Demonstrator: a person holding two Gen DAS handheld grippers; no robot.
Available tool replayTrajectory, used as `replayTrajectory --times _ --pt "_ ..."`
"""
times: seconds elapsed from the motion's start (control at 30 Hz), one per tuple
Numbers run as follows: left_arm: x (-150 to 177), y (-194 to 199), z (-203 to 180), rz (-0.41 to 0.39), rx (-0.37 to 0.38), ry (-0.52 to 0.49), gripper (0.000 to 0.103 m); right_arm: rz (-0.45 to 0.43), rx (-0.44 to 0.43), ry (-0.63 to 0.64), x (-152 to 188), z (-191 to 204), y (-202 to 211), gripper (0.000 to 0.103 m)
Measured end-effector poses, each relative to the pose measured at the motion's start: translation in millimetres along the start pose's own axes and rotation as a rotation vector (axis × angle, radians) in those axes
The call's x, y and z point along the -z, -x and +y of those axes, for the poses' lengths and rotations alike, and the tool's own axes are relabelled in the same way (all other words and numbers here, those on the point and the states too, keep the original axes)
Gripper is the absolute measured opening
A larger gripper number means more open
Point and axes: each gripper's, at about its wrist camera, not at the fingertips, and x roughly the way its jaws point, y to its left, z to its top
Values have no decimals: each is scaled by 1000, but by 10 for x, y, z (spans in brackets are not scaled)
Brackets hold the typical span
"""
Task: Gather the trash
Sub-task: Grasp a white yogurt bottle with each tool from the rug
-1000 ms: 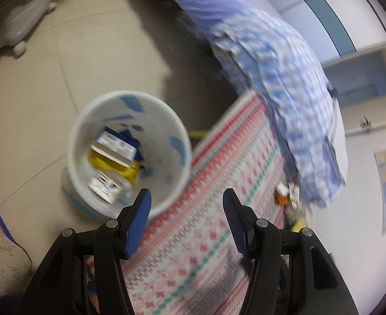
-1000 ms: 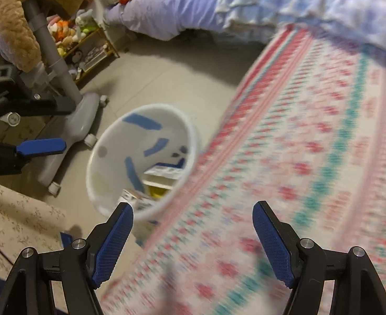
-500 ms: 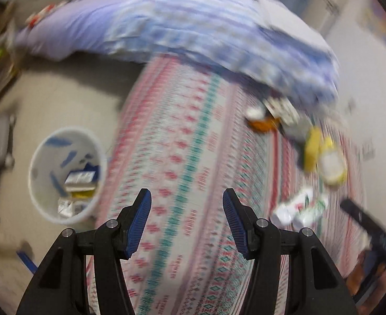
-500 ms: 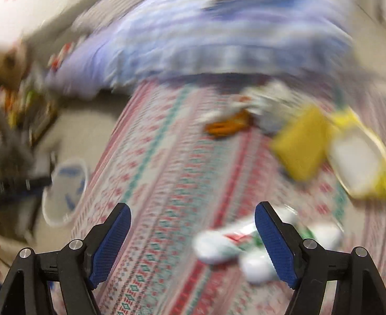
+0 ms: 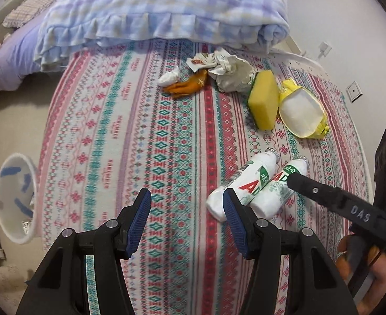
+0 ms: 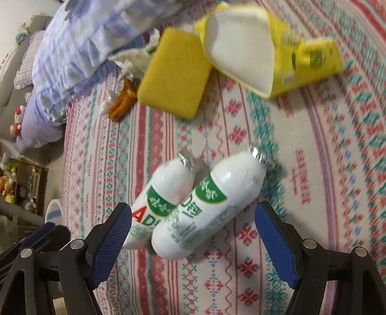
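Two white AD bottles [image 6: 206, 204] lie side by side on the patterned rug, also in the left wrist view [image 5: 255, 183]. My right gripper [image 6: 193, 239] is open, just short of them, jaws either side. My left gripper [image 5: 186, 218] is open and empty over the rug, left of the bottles. Beyond lie a yellow sponge [image 5: 263, 102], a yellow carton [image 5: 300, 110], crumpled paper [image 5: 232, 73] and an orange wrapper [image 5: 186, 85]. The white trash bin [image 5: 14, 197] stands on the floor at far left.
A blue checked blanket [image 5: 166, 13] hangs off the bed behind the trash. The right gripper's body [image 5: 345, 204] shows at the right of the left wrist view. Toys and a shelf [image 6: 22, 181] stand at far left.
Both grippers swung away from the bin to the trash pile on the rug. The right gripper has come down close to the two bottles.
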Motion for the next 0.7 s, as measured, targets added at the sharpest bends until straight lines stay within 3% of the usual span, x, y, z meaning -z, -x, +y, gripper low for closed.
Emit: replayTrajectory --times 0.2,0.3,0.37,0.5,0.7 --pt "-46 -152 -24 27 -8 14 60 0 15 -21 -37 0 -158 57" --pt "-57 -214 -25 42 -6 20 60 18 14 -22 -55 48 -255 54" --pt "-63 -231 -26 49 2 26 60 31 14 -5 -51 98 -324 46" --pt "-98 -231 -28 56 43 50 60 13 1 46 -52 214 -296 45" --pt "-136 -261 -107 57 86 59 60 -96 12 91 -80 249 54 45"
